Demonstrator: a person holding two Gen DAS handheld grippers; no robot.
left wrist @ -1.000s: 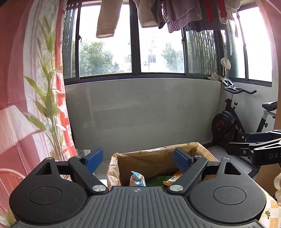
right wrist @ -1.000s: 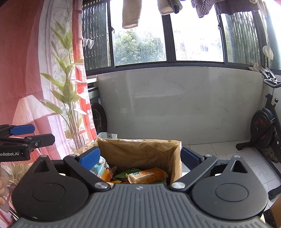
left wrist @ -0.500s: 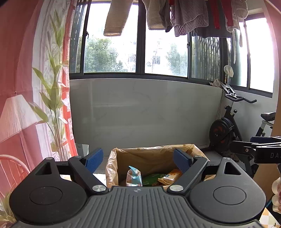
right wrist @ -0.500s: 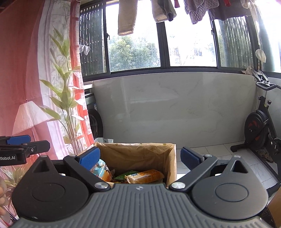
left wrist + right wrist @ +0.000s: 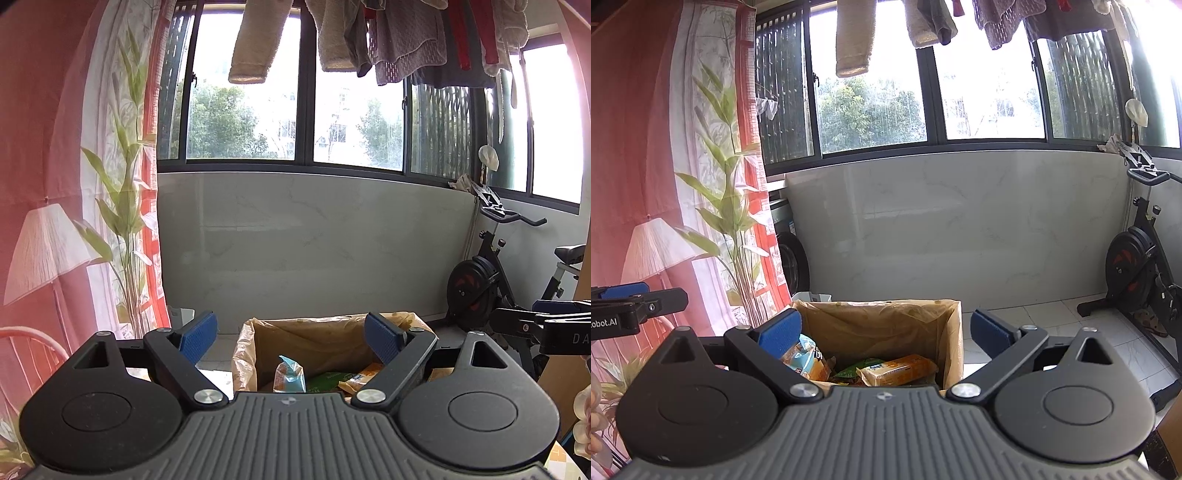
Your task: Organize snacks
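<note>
A brown cardboard box (image 5: 317, 339) (image 5: 882, 325) lined with plastic stands just ahead of both grippers and holds several snack packets. An orange packet (image 5: 897, 369), a green one (image 5: 857, 367) and a blue-and-orange one (image 5: 803, 358) show in the right wrist view. The left wrist view shows a light blue packet (image 5: 290, 373) standing up in it. My left gripper (image 5: 290, 334) is open above the box's near side, nothing between its blue pads. My right gripper (image 5: 886, 330) is open too and holds nothing. Each gripper shows at the edge of the other's view.
An exercise bike (image 5: 491, 280) (image 5: 1141, 266) stands at the right by a grey marble wall. A red curtain with a leaf print (image 5: 122, 184) hangs at the left. Laundry (image 5: 369, 33) hangs over the windows. A washing machine (image 5: 790, 254) sits behind the curtain.
Both views have tipped up slightly, so the box sits lower in frame and more window shows. Both grippers stay wide open and hold nothing.
</note>
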